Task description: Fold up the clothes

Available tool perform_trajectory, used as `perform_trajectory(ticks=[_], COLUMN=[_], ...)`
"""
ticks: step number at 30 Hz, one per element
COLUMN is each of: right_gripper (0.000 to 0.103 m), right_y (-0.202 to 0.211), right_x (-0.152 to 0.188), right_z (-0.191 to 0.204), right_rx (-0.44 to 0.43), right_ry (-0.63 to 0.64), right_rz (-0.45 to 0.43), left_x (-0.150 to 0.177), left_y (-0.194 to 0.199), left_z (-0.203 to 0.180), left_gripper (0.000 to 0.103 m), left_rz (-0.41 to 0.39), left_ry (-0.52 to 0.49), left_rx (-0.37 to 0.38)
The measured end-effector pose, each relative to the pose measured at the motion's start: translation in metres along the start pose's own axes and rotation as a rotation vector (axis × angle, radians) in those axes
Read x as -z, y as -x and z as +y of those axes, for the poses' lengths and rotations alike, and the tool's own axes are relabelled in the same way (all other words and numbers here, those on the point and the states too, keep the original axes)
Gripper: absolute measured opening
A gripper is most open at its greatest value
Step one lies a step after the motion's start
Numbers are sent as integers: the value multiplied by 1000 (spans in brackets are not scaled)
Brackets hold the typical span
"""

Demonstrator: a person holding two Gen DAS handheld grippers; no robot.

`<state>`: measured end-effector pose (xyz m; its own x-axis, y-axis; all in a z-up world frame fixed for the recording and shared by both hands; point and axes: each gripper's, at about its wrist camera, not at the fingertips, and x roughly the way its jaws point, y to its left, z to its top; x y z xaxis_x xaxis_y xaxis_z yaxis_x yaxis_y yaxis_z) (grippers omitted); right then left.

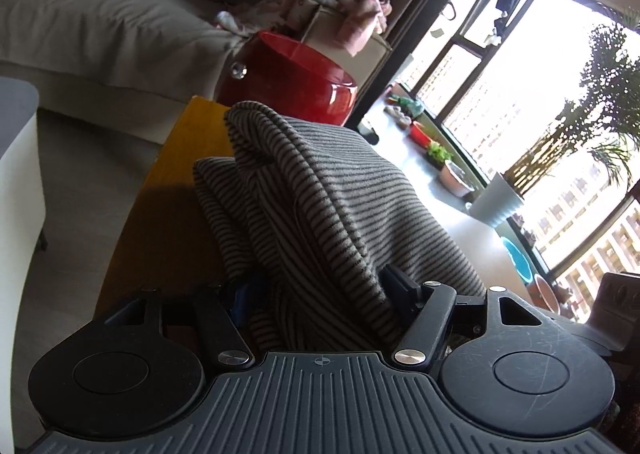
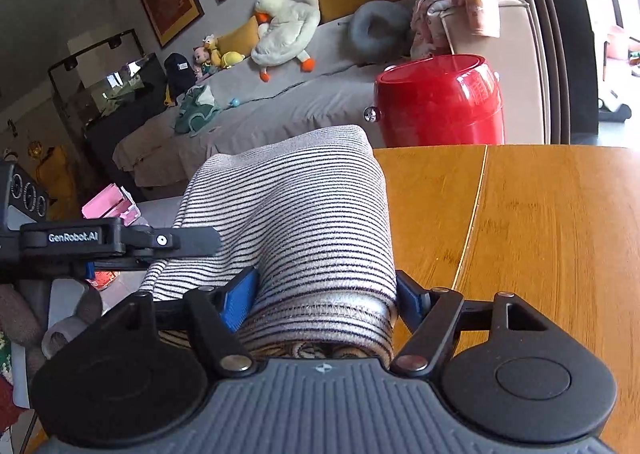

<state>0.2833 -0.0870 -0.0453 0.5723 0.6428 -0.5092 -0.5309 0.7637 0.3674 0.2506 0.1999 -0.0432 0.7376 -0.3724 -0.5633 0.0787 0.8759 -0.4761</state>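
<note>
Both grippers, left (image 1: 320, 294) and right (image 2: 326, 294), clench bunched edges of the striped garment (image 2: 304, 206) above the table (image 2: 540, 222). This looks like a fold being carried over; next, the 2 held edges need laying down evenly.

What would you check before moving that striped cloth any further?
1. Left gripper holds the striped cloth: ok, fabric is bunched between its jaws.
2. Right gripper holds the cloth: ok, the hem sits between its blue pads.
3. Table bare to the right for laying down: ok.
4. Red bin clear of the cloth: ok, behind the table edge.
5. Fold edges aligned: cannot tell.
</note>
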Motion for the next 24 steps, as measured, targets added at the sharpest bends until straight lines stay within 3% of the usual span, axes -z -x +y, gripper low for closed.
perform_trajectory(ticks=[3,7,10,13,15,17,19,22,24], right_gripper=[71,71,72,72,72,72,72,72,75], right_y=[2,4,8,15,25,37,44,25,9], right_x=[1,3,7,8,5,2,0,2,13], right_z=[-1,6,12,14,19,32,46,63,72], right_rx=[10,40,50,48,68,97,70,30,87], right_ry=[-7,22,32,49,92,181,264,332,420], right_rz=[0,-9,-10,-2,-33,-107,-153,-67,-36], left_x=[-4,-13,-17,-11,-8,-8,-7,-6,-6], left_y=[23,50,44,22,12,10,7,3,0], left_z=[-9,-24,-36,-36,-30,-24,-17,-8,-1], left_gripper=[67,66,66,66,65,72,72,72,69], left_rz=[-75,-192,-176,-111,-81,-74,-67,-56,-49], left_ry=[-36,-40,-80,-117,-114,-84,-55,-11,18], left_rx=[-38,18,58,-7,-36,-28,-20,-7,1])
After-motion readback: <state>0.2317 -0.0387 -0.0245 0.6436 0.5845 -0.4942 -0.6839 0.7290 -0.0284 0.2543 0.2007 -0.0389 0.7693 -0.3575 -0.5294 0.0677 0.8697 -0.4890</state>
